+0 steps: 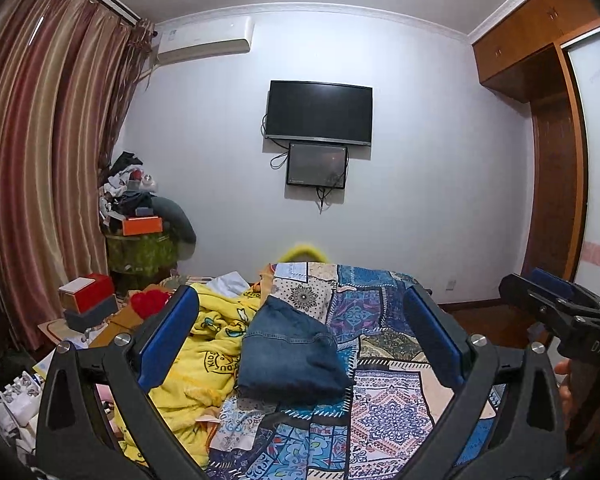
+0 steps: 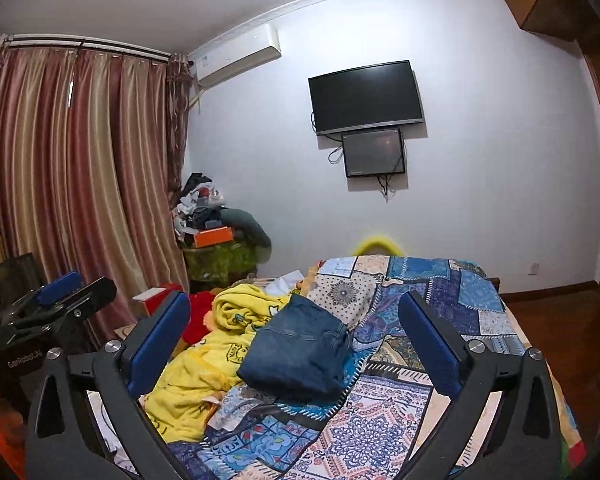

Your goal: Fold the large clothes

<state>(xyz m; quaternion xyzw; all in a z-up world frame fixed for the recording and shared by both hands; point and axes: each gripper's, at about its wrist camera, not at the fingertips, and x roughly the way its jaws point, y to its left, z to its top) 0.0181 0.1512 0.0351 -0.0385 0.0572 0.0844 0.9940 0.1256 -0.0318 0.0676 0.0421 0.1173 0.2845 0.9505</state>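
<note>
A folded pair of blue jeans (image 1: 292,356) lies in a compact bundle on the patchwork bedspread (image 1: 384,408), in the middle of the bed. In the left wrist view my left gripper (image 1: 299,300) is held above the near part of the bed, open, its blue pads wide apart and empty. The jeans lie beyond and below its fingers, untouched. In the right wrist view the folded jeans (image 2: 300,356) sit the same way past my right gripper (image 2: 294,300), which is also open and holds nothing. The two grippers are side by side.
A crumpled yellow fleece blanket (image 1: 204,360) lies to the left of the jeans. Left of the bed are stacked boxes (image 1: 86,300), a cluttered pile (image 1: 140,216) and striped curtains (image 1: 40,160). A TV (image 1: 319,114) hangs on the far wall. A wooden wardrobe (image 1: 556,184) stands at the right.
</note>
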